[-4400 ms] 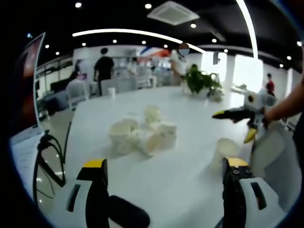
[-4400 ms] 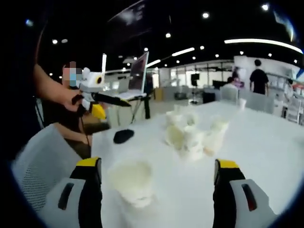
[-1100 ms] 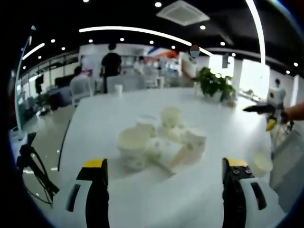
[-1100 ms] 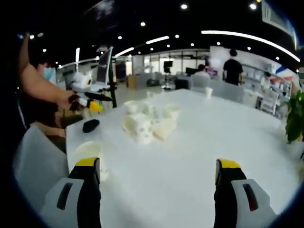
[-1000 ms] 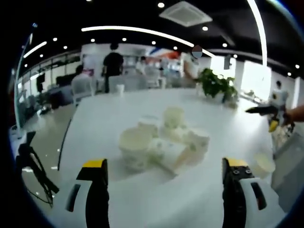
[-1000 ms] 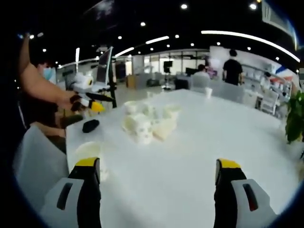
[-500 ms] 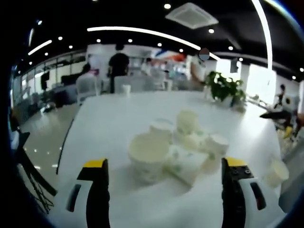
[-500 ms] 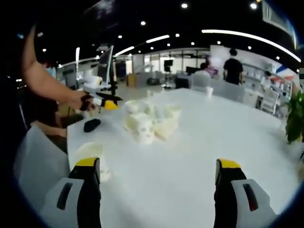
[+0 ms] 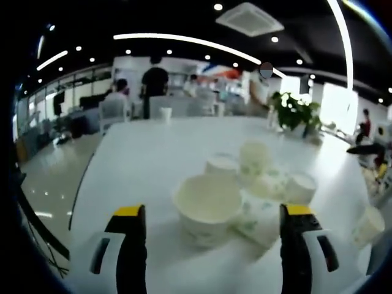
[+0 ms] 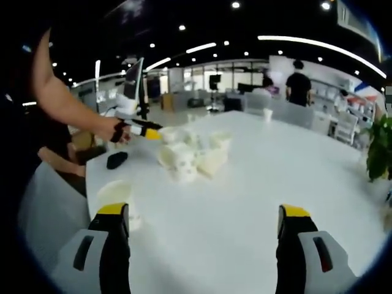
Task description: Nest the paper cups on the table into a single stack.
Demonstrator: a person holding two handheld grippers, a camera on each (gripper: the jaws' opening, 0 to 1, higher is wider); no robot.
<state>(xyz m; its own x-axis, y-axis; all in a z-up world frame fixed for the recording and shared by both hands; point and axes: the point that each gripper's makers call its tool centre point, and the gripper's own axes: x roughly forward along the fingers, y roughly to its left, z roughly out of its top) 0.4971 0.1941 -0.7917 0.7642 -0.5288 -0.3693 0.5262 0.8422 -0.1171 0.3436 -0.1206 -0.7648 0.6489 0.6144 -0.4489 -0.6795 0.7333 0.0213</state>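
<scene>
Several white paper cups (image 9: 254,158) crowd together on the white table (image 9: 141,153); some stand upright and one lies on its side (image 9: 260,215). The nearest upright cup (image 9: 207,207) stands just ahead of my left gripper (image 9: 213,211), framed by its open jaws and untouched. One lone cup (image 9: 369,225) stands apart at the right. In the right gripper view the cluster (image 10: 187,156) sits mid-table, and the left gripper (image 10: 139,130), held in a hand, hovers at its far side. The lone cup (image 10: 116,199) is beside my right gripper (image 10: 203,211), which is open with nothing between its jaws.
A black mouse-like object (image 10: 116,160) lies near the table edge. A white mesh chair (image 10: 46,208) stands by that edge. A potted plant (image 9: 294,113) sits at the far end with another small cup (image 9: 165,114). People stand in the background.
The left gripper has come closer to the cup cluster, so the nearest cup now looms between its jaws. The right gripper has held nearly still.
</scene>
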